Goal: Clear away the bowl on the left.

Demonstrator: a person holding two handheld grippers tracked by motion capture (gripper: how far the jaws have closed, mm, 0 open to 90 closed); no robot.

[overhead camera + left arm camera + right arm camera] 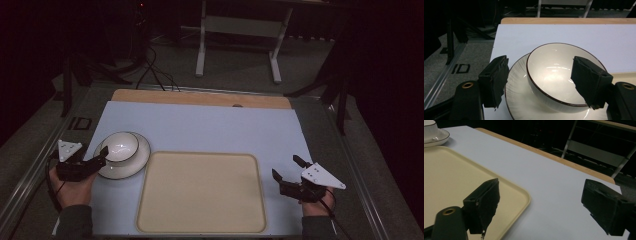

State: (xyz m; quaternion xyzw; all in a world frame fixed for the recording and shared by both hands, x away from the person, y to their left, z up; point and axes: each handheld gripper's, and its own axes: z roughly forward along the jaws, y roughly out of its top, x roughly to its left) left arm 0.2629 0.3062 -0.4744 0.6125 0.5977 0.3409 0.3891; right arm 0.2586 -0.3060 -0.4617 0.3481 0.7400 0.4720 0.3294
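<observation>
The only legible writing is "ID" [460, 68], printed in black on the grey frame at the left of the left gripper view. Counted: one white bowl [121, 146], one white plate [134, 164], one cream tray [201, 192], two grippers.

The bowl, dark-rimmed, sits on the plate at the left of the high view, on the pale blue table cover [210, 127]. The plate lies just beside the tray's upper left corner. The tray lies bare at the lower middle of the frame.

The left gripper [98, 157] is at the plate's left edge with its jaws spread: in the left gripper view one jaw sits outside the bowl over the plate, the other over the bowl's right rim. Contact cannot be told.

The right gripper [286, 168], at the lower right, is spread wide over bare cover just beside the tray's right edge, gripping nothing.
</observation>
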